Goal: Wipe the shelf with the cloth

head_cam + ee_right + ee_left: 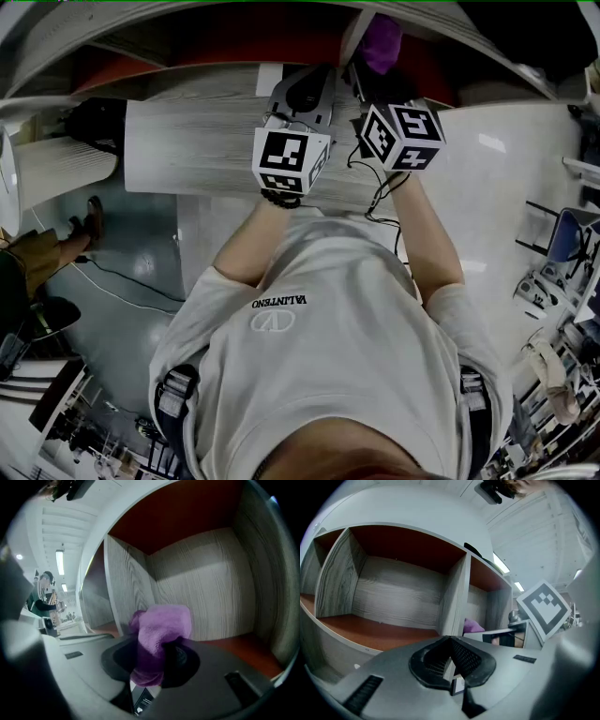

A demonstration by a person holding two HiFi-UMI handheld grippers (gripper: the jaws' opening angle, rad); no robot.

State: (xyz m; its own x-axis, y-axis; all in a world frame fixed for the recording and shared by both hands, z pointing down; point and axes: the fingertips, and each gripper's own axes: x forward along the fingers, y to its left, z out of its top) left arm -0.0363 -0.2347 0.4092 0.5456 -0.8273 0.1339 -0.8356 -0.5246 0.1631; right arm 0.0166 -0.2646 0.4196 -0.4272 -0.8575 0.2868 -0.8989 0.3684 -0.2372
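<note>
Right gripper (158, 660) clamps the bunched purple cloth (161, 623), pointed into a shelf (234, 645) compartment, likely to start wiping. Left gripper (451, 658) is closed and empty, held aside.

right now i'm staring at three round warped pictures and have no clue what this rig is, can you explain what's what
There is no robot here. A person in a white t-shirt holds a hand-held two-jaw tool in each hand. The head view comes from a camera on the person's head, looking steeply down over the arms. The black-and-white marker cube on each tool is part of it. The other two pictures come from cameras riding on the tools, each looking along its own jaws.

The left tool has its jaws together with nothing between them. The right tool is clamped on a crumpled purple cloth.

Both tools face a grey wood-grain shelf unit with reddish-brown boards. The right tool points into one open compartment, apparently to wipe it.
</note>
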